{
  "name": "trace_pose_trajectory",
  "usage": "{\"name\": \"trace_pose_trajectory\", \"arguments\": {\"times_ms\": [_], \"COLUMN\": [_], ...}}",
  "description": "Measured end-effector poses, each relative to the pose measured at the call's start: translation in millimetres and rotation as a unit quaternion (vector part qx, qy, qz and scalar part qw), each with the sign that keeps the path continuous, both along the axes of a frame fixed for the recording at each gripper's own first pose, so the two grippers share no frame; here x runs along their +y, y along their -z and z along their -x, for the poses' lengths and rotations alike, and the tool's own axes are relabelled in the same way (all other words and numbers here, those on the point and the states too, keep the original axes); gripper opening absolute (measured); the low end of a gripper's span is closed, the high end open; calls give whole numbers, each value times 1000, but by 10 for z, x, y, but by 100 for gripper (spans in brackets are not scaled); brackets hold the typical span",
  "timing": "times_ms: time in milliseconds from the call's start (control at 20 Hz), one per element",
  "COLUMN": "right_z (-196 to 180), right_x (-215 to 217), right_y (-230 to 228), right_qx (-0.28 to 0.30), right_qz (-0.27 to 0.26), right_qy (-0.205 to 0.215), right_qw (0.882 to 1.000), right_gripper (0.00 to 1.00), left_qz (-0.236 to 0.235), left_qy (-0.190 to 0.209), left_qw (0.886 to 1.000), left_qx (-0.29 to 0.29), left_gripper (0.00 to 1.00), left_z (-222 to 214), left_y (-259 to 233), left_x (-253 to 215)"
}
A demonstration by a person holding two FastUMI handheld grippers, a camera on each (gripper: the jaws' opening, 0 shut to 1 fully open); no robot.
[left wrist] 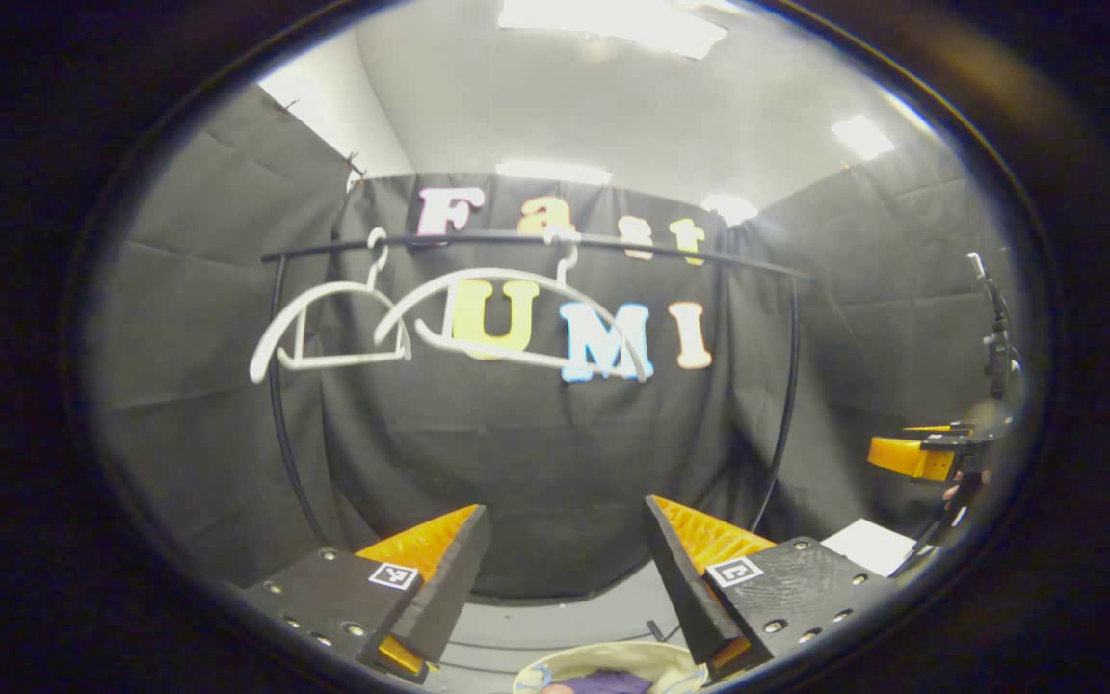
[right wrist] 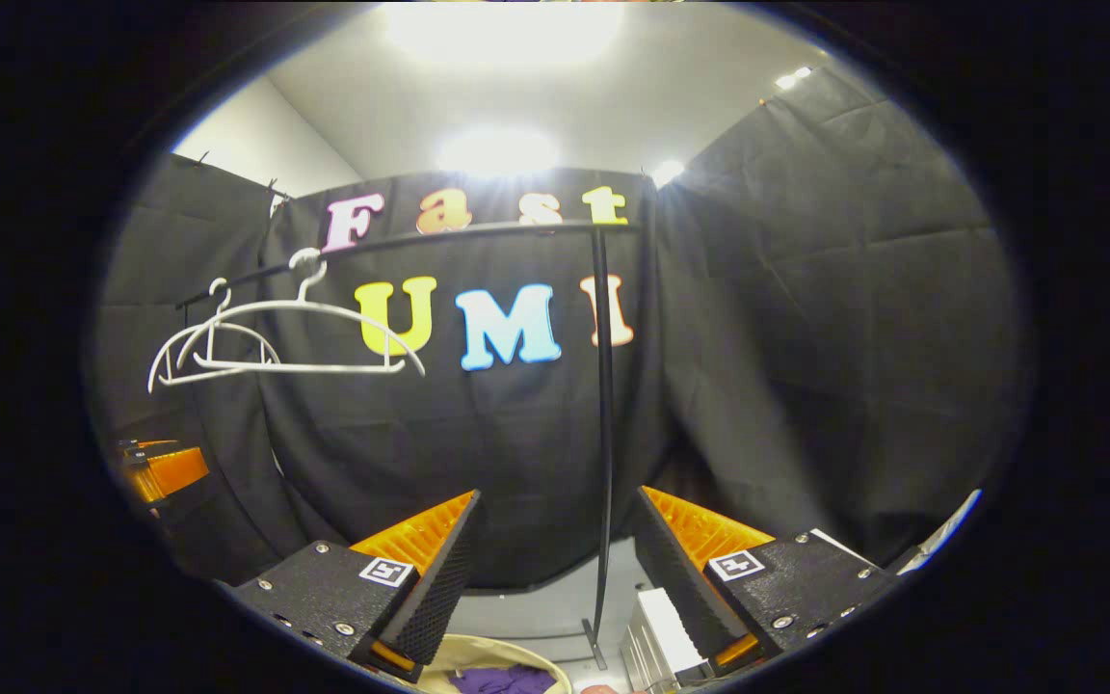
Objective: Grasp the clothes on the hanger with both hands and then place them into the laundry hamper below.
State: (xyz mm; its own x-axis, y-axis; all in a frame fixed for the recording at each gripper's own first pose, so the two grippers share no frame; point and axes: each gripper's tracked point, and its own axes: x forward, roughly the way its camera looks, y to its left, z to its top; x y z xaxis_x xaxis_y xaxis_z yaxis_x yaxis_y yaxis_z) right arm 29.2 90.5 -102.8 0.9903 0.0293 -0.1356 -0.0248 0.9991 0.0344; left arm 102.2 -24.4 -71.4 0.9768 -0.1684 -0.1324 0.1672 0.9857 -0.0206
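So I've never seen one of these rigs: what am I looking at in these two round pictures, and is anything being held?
A person carries hand-held tongs, one pair per hand, each with a camera looking along its two fingers. In the left gripper view, the left tongs stand open and hold nothing; the right gripper view shows the right tongs likewise. Ahead, two bare white hangers hang on a black rail. Below sits the hamper with purple clothes inside.
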Motion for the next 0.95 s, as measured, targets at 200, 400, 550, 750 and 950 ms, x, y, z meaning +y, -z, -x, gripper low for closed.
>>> {"name": "trace_pose_trajectory", "arguments": {"times_ms": [200, 400, 550, 750, 950], "right_z": [75, 221, 220, 136, 71], "right_x": [-109, -333, -428, -449, -261], "right_y": [-504, -689, -717, -794, -820], "right_qx": [-50, -73, -75, -82, -81], "right_qz": [7, 7, -4, -8, -17], "right_qy": [11, 49, 64, 70, 45], "right_qw": [999, 996, 995, 994, 996], "right_gripper": [91, 95, 100, 95, 95], "left_qz": [21, 11, 10, 12, 32], "left_qy": [-19, -54, -76, -113, -96], "left_qw": [999, 997, 995, 989, 992], "left_qx": [-28, -57, -60, -91, -73], "left_gripper": [98, 97, 97, 98, 92], "left_z": [129, 169, 228, 330, 387], "left_y": [-622, -721, -739, -918, -875], "left_x": [235, 600, 785, 1005, 1003]}}
